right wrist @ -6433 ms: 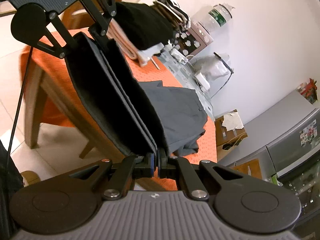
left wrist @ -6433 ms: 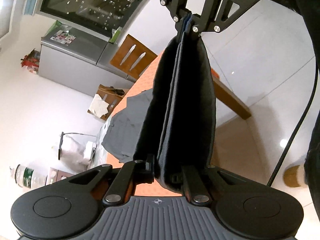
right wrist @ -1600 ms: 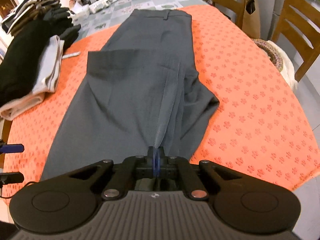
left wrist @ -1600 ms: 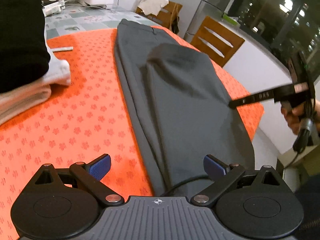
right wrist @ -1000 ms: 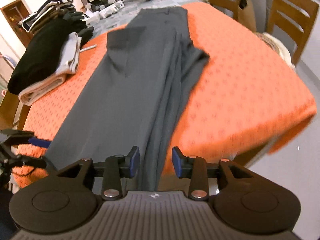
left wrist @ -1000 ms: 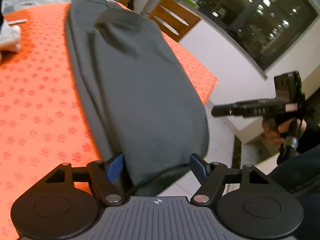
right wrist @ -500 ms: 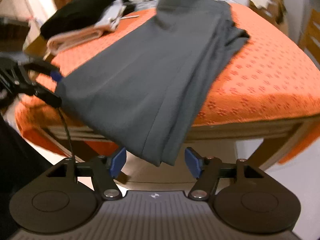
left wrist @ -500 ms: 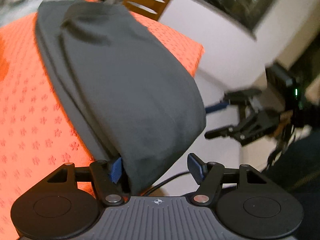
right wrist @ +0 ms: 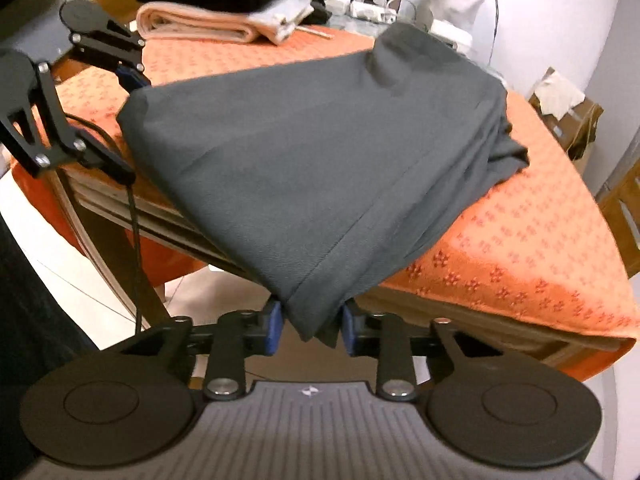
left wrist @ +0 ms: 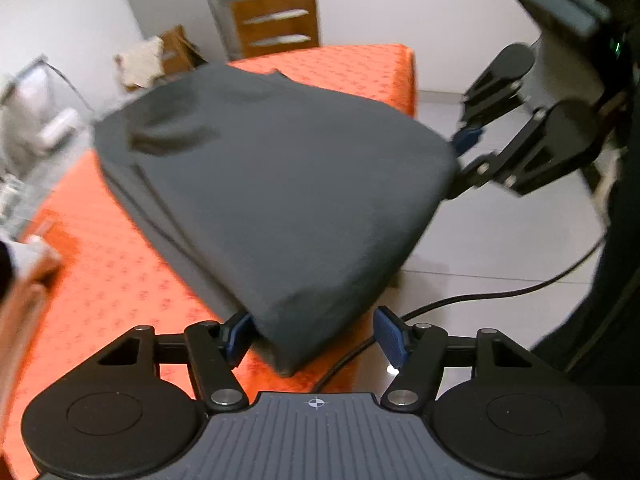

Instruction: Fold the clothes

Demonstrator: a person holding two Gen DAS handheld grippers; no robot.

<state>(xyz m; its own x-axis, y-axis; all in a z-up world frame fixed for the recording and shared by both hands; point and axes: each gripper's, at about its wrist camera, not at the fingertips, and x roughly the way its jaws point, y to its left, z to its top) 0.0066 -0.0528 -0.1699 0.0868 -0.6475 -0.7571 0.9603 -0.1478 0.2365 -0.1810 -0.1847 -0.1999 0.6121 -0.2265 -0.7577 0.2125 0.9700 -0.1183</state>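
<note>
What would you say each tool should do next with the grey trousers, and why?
Probably close both tools. The left tool and right tool each stand open around a hem corner of the grey trousers, which overhang the edge of the orange tablecloth. Neither grips yet, so nothing can be lifted to fold.

The dark grey trousers [right wrist: 320, 152] are matt woven cloth with a fine twill grain. The orange tablecloth [right wrist: 520, 248] is textured fabric with a small printed motif. Both grippers' [left wrist: 314, 334] [right wrist: 308, 330] linkages are matt black, apparently plastic, with shiny metal rivets and blue pads [right wrist: 273, 328]. The floor [left wrist: 500, 240] is glossy tile.
</note>
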